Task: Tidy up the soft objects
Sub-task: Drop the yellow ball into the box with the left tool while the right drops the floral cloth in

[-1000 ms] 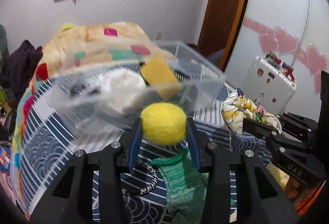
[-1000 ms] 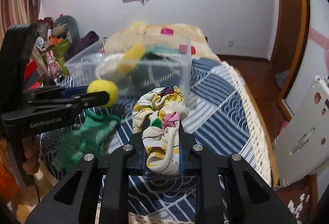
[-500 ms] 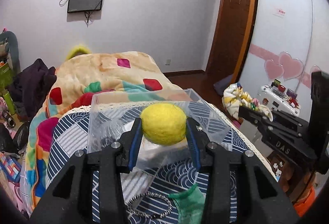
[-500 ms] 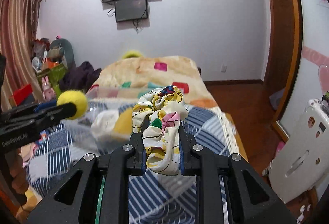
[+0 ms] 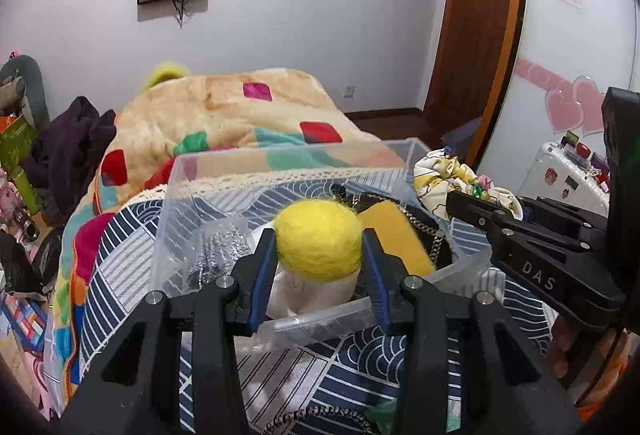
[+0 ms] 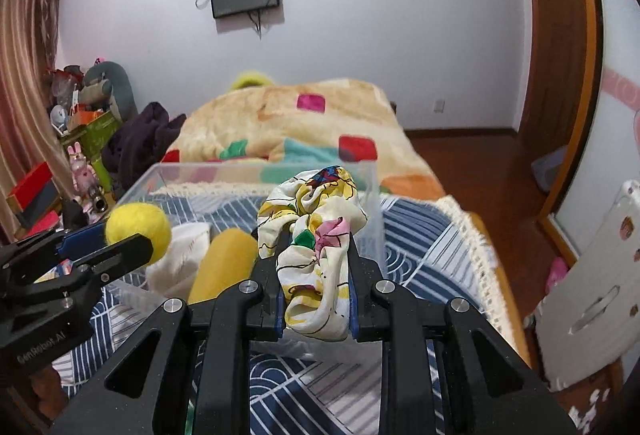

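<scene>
My left gripper (image 5: 319,255) is shut on a yellow felt ball (image 5: 319,241) and holds it over the near edge of a clear plastic bin (image 5: 280,163) on the bed. The ball also shows in the right wrist view (image 6: 138,227). My right gripper (image 6: 315,275) is shut on a floral scrunchie (image 6: 316,231) and holds it above the bin's right side; the scrunchie also shows in the left wrist view (image 5: 448,179). Inside the bin lie a yellow sponge (image 5: 394,235), a white soft item (image 6: 180,263) and a dark chain.
The bin sits on a blue patterned bedspread (image 5: 132,255). A colourful blanket (image 5: 240,115) is heaped behind it. A green sock (image 5: 384,411) and a braided cord (image 5: 312,415) lie in front of the bin. Clutter stands at the left, a white suitcase (image 6: 592,295) at the right.
Both grippers have risen from in front of the bin and moved forward over it, each still holding its object. The green sock has dropped to the bottom edge of the left wrist view.
</scene>
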### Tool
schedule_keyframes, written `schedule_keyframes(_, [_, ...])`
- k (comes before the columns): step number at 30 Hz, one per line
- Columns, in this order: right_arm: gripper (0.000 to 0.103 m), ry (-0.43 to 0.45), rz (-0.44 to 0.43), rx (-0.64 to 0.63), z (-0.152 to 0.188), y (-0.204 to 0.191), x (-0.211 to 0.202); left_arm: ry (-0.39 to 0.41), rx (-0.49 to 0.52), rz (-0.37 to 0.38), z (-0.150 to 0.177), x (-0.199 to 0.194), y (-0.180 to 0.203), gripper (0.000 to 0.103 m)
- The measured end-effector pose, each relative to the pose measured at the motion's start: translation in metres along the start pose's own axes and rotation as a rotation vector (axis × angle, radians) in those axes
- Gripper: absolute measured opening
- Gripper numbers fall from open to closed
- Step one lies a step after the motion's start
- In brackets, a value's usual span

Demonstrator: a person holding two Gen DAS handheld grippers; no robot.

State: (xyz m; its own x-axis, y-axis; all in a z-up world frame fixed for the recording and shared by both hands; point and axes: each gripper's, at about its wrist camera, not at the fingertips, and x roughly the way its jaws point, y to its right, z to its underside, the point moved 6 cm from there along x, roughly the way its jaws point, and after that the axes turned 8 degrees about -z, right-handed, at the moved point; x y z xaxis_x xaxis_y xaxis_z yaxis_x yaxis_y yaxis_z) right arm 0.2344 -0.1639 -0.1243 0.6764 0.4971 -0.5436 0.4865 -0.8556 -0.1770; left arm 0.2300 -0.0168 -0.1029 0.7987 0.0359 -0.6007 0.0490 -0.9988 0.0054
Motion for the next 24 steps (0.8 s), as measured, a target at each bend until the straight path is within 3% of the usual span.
schedule_keyframes(9, [0.025,-0.024,0.001,-0.028,0.006,-0.006,0.001,-0.036,0.006,0.012,0.006,0.010,0.002,0.044])
schedule_keyframes(14, [0.050,-0.008,0.036,-0.055,0.001,-0.006,-0.004,-0.031,0.006,0.007,0.008,0.006,0.001,0.054])
schedule_keyframes(24, [0.073,0.086,0.061,-0.097,-0.012,-0.012,-0.039,0.039,-0.021,0.023,0.002,-0.035,-0.009,0.066])
